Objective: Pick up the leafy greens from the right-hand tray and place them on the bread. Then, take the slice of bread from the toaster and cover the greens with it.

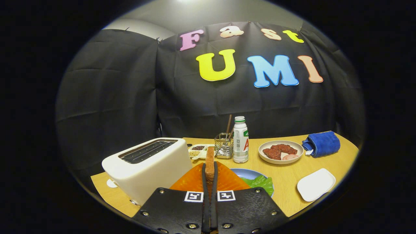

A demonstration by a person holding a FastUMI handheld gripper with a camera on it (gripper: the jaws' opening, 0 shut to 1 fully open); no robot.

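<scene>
**A Crowded Wooden Table**

Beneath my closed fingers lies a yellow wooden table (pixel 286 182). A white toaster (pixel 149 165) stands to my left, a blue plate (pixel 247 173) just ahead, an empty white tray (pixel 316 184) to the right; beyond them a bottle (pixel 240 141), a meat dish (pixel 280 151) and a blue cloth (pixel 321 143).

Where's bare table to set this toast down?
The claw is shut on the toast. Bare table lies between the meat plate, white tray and greens plate. Crowded between toaster and bottle.
</scene>
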